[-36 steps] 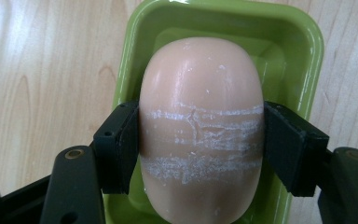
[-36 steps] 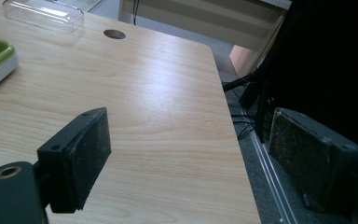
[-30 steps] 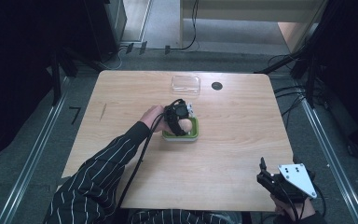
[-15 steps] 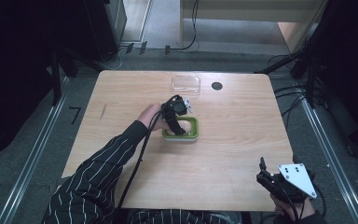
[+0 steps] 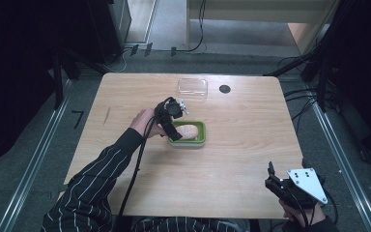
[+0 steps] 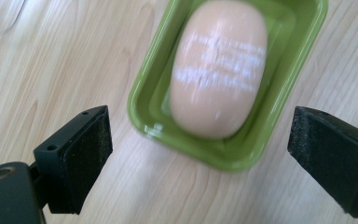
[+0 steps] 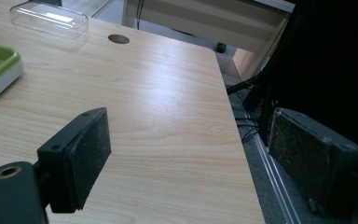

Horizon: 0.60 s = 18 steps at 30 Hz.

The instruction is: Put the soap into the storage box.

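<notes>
A pale peach soap bar [image 6: 219,65] lies in a green dish [image 6: 303,56] near the table's middle, and the same soap bar [image 5: 189,130] and dish [image 5: 200,137] show in the high view. My left gripper [image 5: 170,129] hovers just above the dish's left end, open, with nothing between its jaws; in the left gripper view the pads [image 6: 86,158] stand wide on either side of the dish. My right gripper [image 5: 272,180] is open over the table's front right corner, far from the dish [image 7: 0,70].
A clear plastic lid [image 5: 192,88] lies at the back of the table beside a round cable hole [image 5: 225,89]; the lid [image 7: 49,18] and hole [image 7: 118,38] also appear in the right gripper view. The table's right edge [image 7: 242,140] drops to dark floor and cables.
My left gripper has drawn back to the left off the dish, leaving the soap bar uncovered in it. The right gripper has stayed put.
</notes>
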Motion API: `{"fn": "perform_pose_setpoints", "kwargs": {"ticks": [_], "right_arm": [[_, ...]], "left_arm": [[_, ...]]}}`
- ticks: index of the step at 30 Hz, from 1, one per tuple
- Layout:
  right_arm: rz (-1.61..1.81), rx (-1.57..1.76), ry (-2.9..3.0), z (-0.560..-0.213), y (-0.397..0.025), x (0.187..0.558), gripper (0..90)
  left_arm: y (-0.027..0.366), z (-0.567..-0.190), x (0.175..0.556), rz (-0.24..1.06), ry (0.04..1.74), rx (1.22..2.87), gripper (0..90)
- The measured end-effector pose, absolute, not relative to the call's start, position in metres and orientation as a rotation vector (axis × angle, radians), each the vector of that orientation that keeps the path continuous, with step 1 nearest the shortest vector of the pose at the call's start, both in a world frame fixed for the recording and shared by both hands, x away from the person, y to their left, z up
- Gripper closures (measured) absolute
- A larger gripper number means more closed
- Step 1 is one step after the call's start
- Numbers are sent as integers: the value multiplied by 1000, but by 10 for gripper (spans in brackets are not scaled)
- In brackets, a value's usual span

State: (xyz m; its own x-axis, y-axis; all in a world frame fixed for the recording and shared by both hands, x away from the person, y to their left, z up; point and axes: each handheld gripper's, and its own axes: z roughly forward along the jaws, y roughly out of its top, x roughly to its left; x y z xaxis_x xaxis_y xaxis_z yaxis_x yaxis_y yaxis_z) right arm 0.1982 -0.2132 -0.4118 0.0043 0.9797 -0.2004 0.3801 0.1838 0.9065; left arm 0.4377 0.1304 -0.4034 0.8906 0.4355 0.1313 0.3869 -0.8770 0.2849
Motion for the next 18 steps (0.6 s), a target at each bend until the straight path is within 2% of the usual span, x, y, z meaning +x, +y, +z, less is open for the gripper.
{"fn": "perform_pose_setpoints", "kwargs": {"ticks": [18], "right_arm": [[835, 1326, 1557, -411, -209, 204, 136]], "left_arm": [[188, -402, 401, 307, 877, 2771, 30]]}}
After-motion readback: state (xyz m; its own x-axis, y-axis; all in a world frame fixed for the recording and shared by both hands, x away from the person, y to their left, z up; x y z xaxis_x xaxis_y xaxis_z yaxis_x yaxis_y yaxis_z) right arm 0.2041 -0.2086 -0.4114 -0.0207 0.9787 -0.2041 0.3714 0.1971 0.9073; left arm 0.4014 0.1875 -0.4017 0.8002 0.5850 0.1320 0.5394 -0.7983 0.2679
